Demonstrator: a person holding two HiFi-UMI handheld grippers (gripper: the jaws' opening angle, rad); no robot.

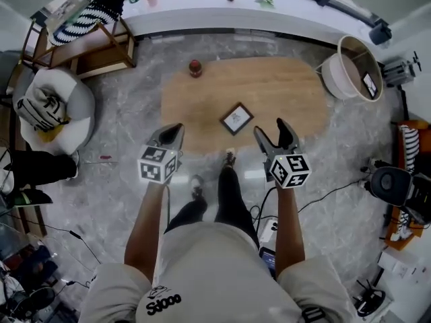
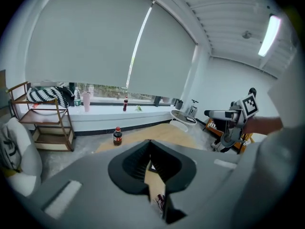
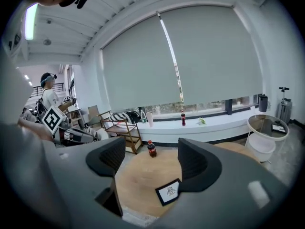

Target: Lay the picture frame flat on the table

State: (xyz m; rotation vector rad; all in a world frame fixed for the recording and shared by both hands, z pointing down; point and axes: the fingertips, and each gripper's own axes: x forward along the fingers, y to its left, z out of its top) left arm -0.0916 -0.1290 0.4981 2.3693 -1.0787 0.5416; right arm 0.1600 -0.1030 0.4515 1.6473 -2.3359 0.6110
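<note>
A small dark-framed picture frame (image 1: 236, 118) sits on the oval wooden table (image 1: 283, 86), turned like a diamond, its white face showing upward. Whether it lies flat or leans back I cannot tell. My right gripper (image 1: 271, 128) hovers at the table's near edge, just right of the frame, open and empty. In the right gripper view the frame (image 3: 168, 191) shows beyond the right gripper (image 3: 150, 159), close to the right-hand jaw. My left gripper (image 1: 175, 130) hangs over the near left edge, left of the frame, jaws shut with nothing in them (image 2: 149, 144).
A cola bottle (image 1: 195, 68) stands at the table's far left edge. A round white side table (image 1: 350, 67) is at the right end. A wooden shelf (image 1: 81, 39) and a white chair (image 1: 50, 110) stand to the left. The person's legs (image 1: 229, 187) are at the near edge.
</note>
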